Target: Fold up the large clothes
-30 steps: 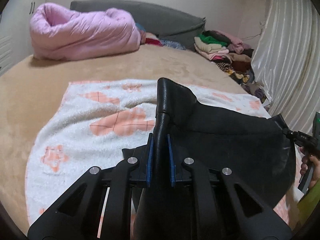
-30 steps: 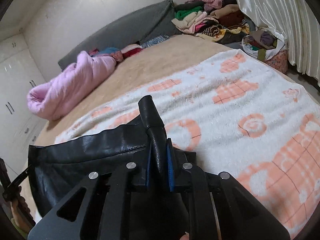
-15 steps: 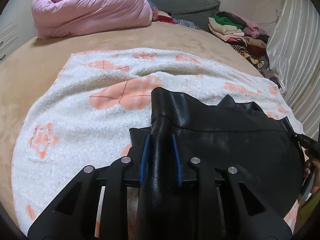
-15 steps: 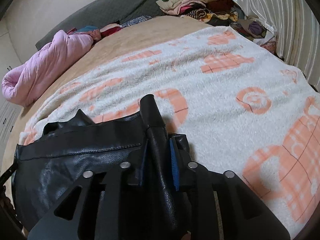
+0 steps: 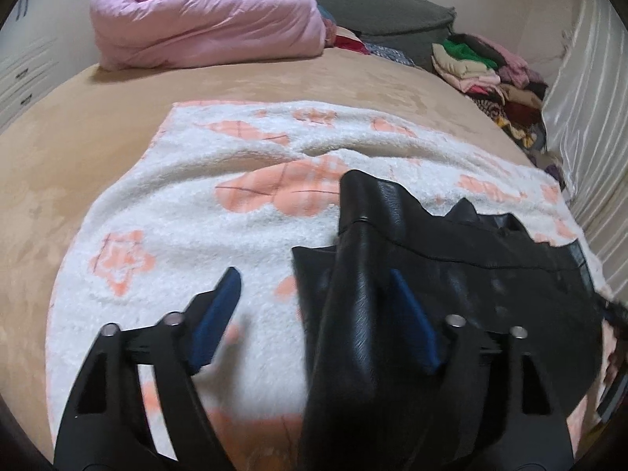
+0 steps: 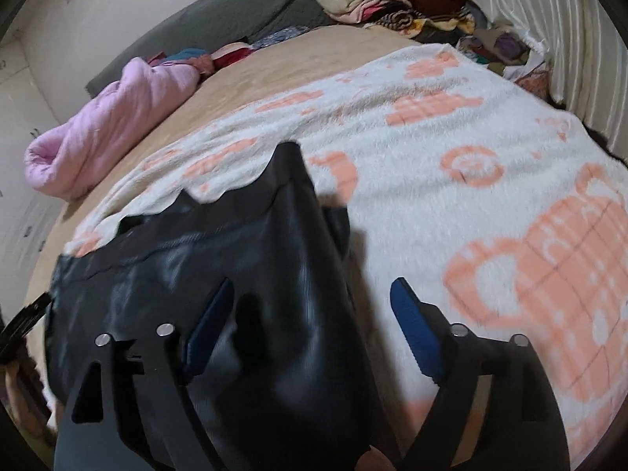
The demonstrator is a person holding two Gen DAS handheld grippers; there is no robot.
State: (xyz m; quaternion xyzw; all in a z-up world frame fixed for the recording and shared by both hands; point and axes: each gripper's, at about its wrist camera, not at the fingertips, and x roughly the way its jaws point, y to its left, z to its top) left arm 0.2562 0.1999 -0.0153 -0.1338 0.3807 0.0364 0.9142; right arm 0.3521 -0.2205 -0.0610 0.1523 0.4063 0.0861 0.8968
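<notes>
A black leather-like garment (image 5: pixel 451 274) lies on a white towel with orange patterns (image 5: pixel 196 216) spread over the bed. In the left wrist view my left gripper (image 5: pixel 314 302) has its jaws opening wide; a raised fold of the garment stands between the blue pads (image 5: pixel 219 314), free of them. In the right wrist view the same garment (image 6: pixel 219 259) spreads to the left. My right gripper (image 6: pixel 314 314) is also opening, its pads (image 6: pixel 412 329) apart, with a fold of the garment between them, unpressed.
A rolled pink quilt (image 5: pixel 204 15) lies at the far end of the tan bed (image 5: pixel 78 149) beside a grey headboard cushion (image 5: pixel 384 4). Stacked clothes (image 5: pixel 482 66) sit at the far right by a white curtain (image 5: pixel 588 98). The other gripper's tip (image 6: pixel 23 318) shows at the left.
Both grippers went from shut on folds of the black garment to wide open, letting it go. Both sank toward the towel, and the garment now rests flatter on it.
</notes>
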